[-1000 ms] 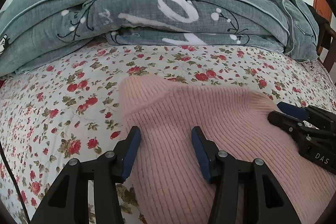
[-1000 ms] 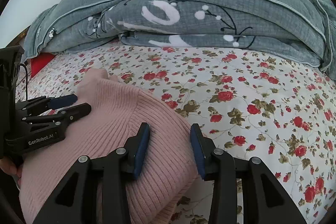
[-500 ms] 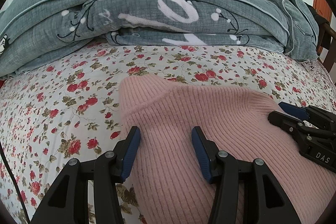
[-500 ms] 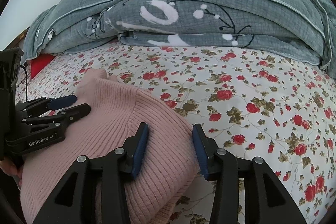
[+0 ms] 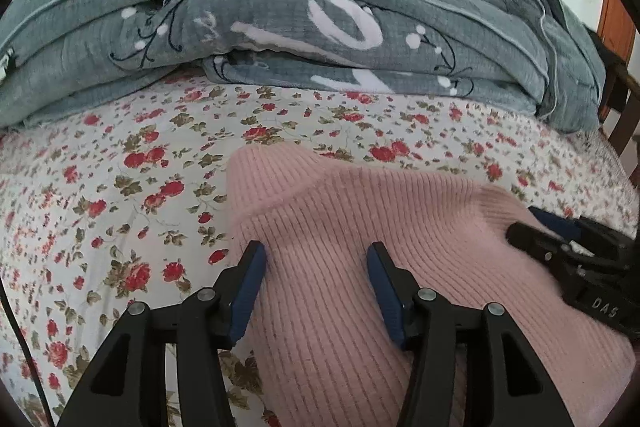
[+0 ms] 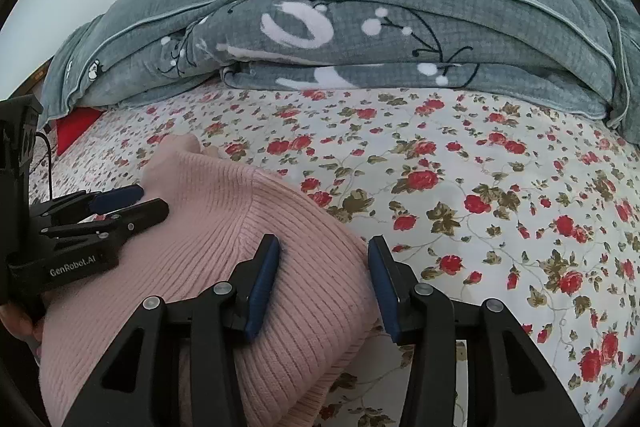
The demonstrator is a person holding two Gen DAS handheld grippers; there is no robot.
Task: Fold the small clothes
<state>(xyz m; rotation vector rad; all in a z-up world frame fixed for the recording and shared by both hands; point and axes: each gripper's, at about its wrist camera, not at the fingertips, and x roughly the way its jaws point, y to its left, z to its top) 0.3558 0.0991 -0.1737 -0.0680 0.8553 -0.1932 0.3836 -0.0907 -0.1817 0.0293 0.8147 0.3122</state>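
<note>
I have the pink ribbed knit garment lying on the white bedsheet printed with red roses, near my edge of the bed, with both grippers over it. The left gripper has its jaws apart, straddling the knit close to the garment's left edge; it clamps nothing. The right gripper likewise has its jaws apart, over the right-hand fold of the knit, with nothing pinched. I judge the fabric soft, light and stretchy: it should drape and sag when lifted, and the ribbing should give good friction against the blue pads. I would take hold at a doubled edge or corner, not mid-panel, so that both layers are caught. The rounded far edge of the garment lies well short of the bundled grey patterned blanket, which leaves a broad strip of bare sheet ahead. More open sheet lies on the right side, and a red object sits far left
</note>
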